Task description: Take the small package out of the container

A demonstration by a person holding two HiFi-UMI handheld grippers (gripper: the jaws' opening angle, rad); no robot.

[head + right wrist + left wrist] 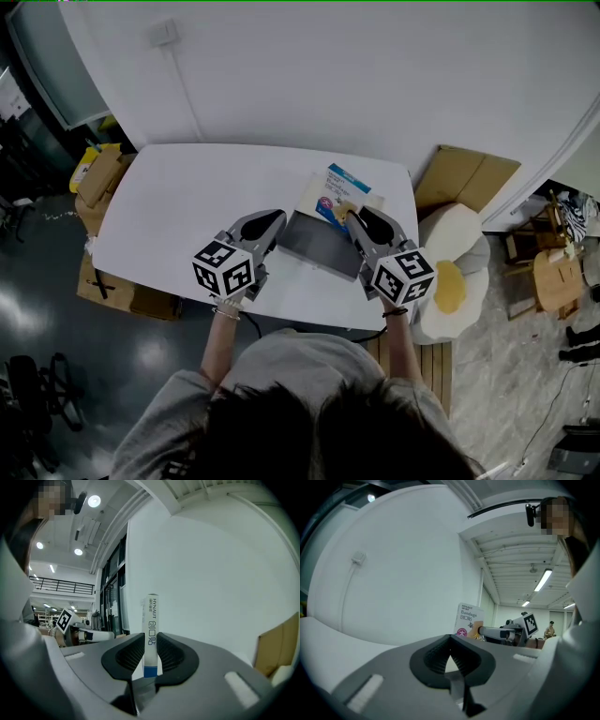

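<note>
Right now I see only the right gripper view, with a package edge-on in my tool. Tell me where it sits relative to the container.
Observer: In the head view the package is by the far right corner of the gray container, gripped by the right tool.
Operator: Now report the left tool.
Observer: In its own view the left tool has its jaws together with nothing between them.
</note>
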